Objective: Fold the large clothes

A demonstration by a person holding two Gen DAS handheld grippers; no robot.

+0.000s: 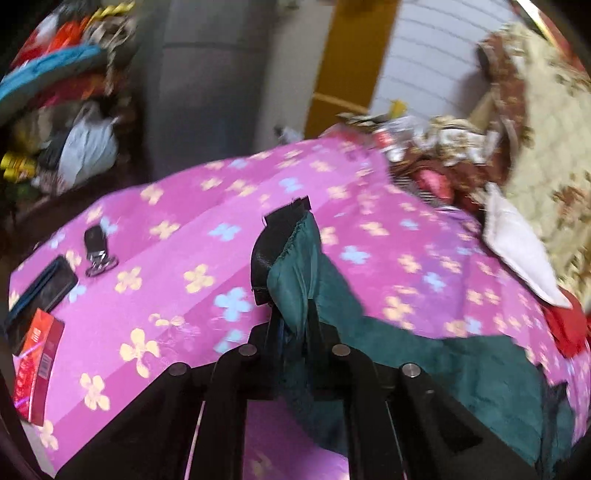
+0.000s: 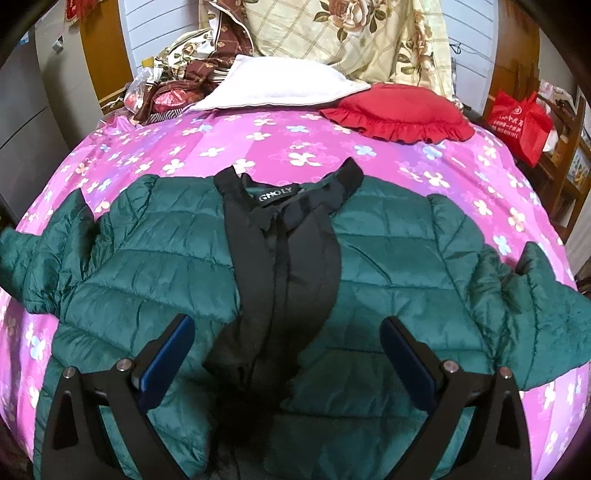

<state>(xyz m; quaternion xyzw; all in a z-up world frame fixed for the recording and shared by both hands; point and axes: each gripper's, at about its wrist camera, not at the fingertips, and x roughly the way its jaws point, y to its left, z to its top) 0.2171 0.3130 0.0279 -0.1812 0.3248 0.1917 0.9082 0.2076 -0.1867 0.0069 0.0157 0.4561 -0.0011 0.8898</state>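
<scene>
A dark green quilted jacket [image 2: 388, 258] with a black collar and front band [image 2: 284, 258] lies front up on the pink flowered bed cover [image 2: 295, 140], both sleeves spread out. My right gripper [image 2: 288, 354] is open and empty, hovering over the jacket's lower front, fingers either side of the black band. In the left wrist view my left gripper [image 1: 291, 236] is shut on the jacket's left sleeve end [image 1: 295, 273], green fabric with a black cuff, held a little above the cover [image 1: 177, 258].
A white pillow [image 2: 280, 86], a red frilled cushion [image 2: 399, 110] and bundled floral bedding [image 2: 351, 33] lie at the bed's head. A key fob [image 1: 94, 243], a dark wallet [image 1: 40, 291] and a red box [image 1: 37, 358] lie near the left edge. A red bag [image 2: 517, 122] stands right.
</scene>
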